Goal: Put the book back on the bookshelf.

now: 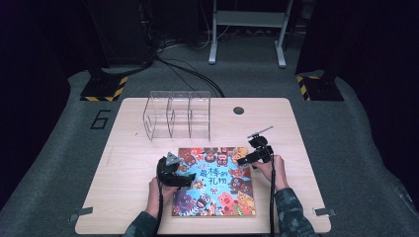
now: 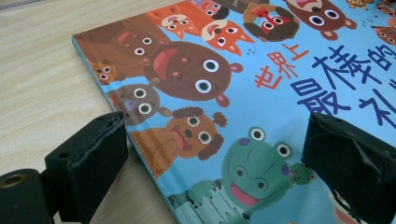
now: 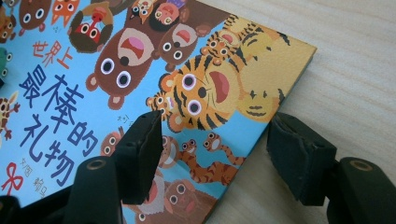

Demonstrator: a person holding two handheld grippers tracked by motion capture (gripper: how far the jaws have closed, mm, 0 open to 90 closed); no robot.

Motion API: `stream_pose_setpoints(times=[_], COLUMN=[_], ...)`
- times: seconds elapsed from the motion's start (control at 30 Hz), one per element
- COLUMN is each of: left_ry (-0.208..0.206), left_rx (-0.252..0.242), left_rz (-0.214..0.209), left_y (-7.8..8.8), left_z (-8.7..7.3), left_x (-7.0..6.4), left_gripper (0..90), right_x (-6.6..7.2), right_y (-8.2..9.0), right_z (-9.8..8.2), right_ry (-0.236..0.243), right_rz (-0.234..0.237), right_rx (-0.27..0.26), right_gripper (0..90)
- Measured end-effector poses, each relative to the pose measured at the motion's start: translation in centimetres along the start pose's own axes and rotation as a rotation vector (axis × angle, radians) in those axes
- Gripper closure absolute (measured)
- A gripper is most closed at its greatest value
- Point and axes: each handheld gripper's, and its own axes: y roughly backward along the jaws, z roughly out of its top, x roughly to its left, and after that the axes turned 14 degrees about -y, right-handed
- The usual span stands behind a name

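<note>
A flat, square picture book with a bright blue cover crowded with cartoon animals [image 1: 215, 182] lies face up on the pale wooden surface [image 1: 128, 163], toward my near edge and a little right of the middle. My left claw [image 1: 190, 178] sits low over the book's left side, its jaws spread: in the left gripper view one black pad [image 2: 93, 163] hangs at the book's left edge above the bare wood and the other [image 2: 350, 163] over the blue cover near the green frog, neither pressing on anything. My right claw [image 1: 243, 161] is at the book's far right corner, also spread; in the right gripper view one pad [image 3: 142, 149] hovers over the cover beside the tiger and the other [image 3: 299, 154] just off the book's edge over the wood, straddling the edge without pinching it. Behind the book, well apart, stands a clear acrylic divider rack [image 1: 178, 114].
</note>
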Motion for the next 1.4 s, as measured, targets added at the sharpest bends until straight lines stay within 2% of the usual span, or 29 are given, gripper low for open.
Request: stream_pose_setpoints(times=[0.07,0.17,0.2,0.4,0.7,0.77,0.8,0.87,0.93,1.0,1.03,1.13,1.27,1.3,1.33,1.4], left_ry=[0.001,0.004,0.005,0.013,0.011,0.016,0.024,0.028,0.035,0.050,0.050,0.057,0.060,0.059,0.069,0.078], left_rx=[-0.002,-0.007,-0.016,-0.013,-0.014,-0.020,-0.030,-0.028,-0.030,-0.046,-0.046,-0.044,-0.051,-0.055,-0.068,-0.067], left_rz=[-0.003,-0.009,0.002,-0.019,-0.021,-0.032,-0.023,-0.042,-0.041,-0.053,-0.053,-0.062,-0.068,-0.074,-0.062,-0.082], left_y=[0.0,0.0,-0.1,0.1,0.1,0.1,0.1,0.2,0.2,0.2,0.2,0.3,0.3,0.3,0.2,0.3], left_z=[0.0,0.0,-0.1,-0.1,-0.1,-0.1,-0.2,-0.2,-0.2,-0.3,-0.3,-0.3,-0.4,-0.4,-0.5,-0.5], left_x=[0.0,0.1,0.1,0.3,0.3,0.5,0.4,0.6,0.6,0.8,0.8,0.9,0.9,1.1,1.0,1.1], left_gripper=[6.6,6.6,6.6,6.6,6.6,6.5,6.5,6.5,6.5,6.5,6.5,6.5,6.5,6.5,6.5,6.5], right_x=[-0.1,-0.4,-0.6,-1.1,-0.8,-0.8,-0.7,-0.5,-0.2,-0.2,-0.2,-0.2,0.0,0.1,0.3,0.4], right_y=[0.2,0.5,0.5,0.3,0.2,0.4,0.6,1.0,1.4,1.7,2.1,2.3,2.0,1.8,1.8,1.6], right_z=[-0.1,-0.2,-0.2,-0.4,-0.2,-0.3,-0.3,-0.4,-0.4,-0.4,-0.3,-0.3,0.0,0.1,0.2,0.5], right_ry=[0.009,-0.004,0.002,-0.030,-0.020,-0.027,-0.031,-0.020,-0.021,-0.017,-0.030,-0.033,-0.020,-0.017,-0.029,-0.030], right_rz=[0.008,0.040,0.054,0.123,0.101,0.112,0.112,0.105,0.100,0.109,0.133,0.150,0.131,0.136,0.142,0.155], right_rx=[-0.016,-0.032,-0.039,-0.075,-0.100,-0.105,-0.116,-0.133,-0.127,-0.139,-0.141,-0.149,-0.135,-0.138,-0.132,-0.140], right_gripper=[35.6,36.3,36.3,36.8,36.2,36.7,37.8,39.1,39.3,39.3,39.6,40.3,40.2,40.2,40.1,40.0])
